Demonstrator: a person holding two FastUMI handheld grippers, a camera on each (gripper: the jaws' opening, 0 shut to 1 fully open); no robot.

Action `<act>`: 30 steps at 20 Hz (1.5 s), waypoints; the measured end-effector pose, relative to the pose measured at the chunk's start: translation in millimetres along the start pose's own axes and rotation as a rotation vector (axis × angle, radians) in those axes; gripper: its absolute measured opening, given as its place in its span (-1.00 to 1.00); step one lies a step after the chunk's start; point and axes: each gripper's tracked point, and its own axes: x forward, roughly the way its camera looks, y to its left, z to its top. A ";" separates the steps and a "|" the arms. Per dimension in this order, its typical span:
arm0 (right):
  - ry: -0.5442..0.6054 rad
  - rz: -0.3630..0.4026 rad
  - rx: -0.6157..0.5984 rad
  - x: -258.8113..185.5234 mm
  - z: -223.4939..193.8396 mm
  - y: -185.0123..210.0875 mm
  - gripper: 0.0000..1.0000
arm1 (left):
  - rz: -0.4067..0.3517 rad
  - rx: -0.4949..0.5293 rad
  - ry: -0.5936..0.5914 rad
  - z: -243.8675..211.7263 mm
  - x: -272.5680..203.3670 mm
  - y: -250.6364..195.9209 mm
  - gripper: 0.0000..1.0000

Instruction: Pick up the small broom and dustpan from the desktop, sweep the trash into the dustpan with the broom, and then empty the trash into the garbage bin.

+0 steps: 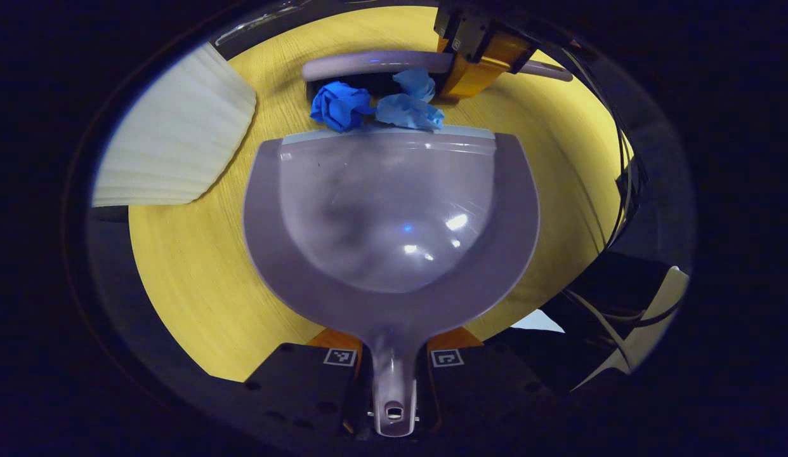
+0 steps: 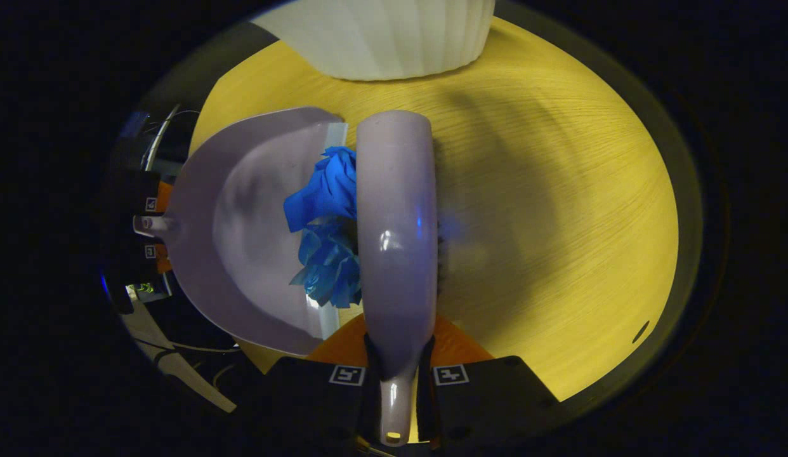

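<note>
My left gripper is shut on the handle of a grey-lilac dustpan, which lies flat on the yellow round table. Blue crumpled trash sits at the pan's front lip. Behind the trash lies the grey-lilac small broom, held by the right gripper at the top of the view. In the right gripper view, my right gripper is shut on the broom handle. The broom's head presses the blue trash against the dustpan mouth to its left.
A white ribbed garbage bin stands on the table to the left of the dustpan, and shows at the top as the bin in the right gripper view. Cables and dark floor lie beyond the table edge on the right.
</note>
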 end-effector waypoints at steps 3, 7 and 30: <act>0.009 0.092 -0.003 -2.2 0.8 -2.3 -0.52 | -0.019 0.033 -0.027 7.6 -3.0 -1.8 -0.48; -0.004 0.329 0.105 -6.7 2.8 13.1 -0.52 | 0.014 0.078 0.018 -3.4 -2.8 0.8 -0.46; -1.149 0.195 0.693 -200.8 -171.7 -109.9 -0.53 | 0.243 0.133 -0.618 51.2 -237.9 15.1 -0.47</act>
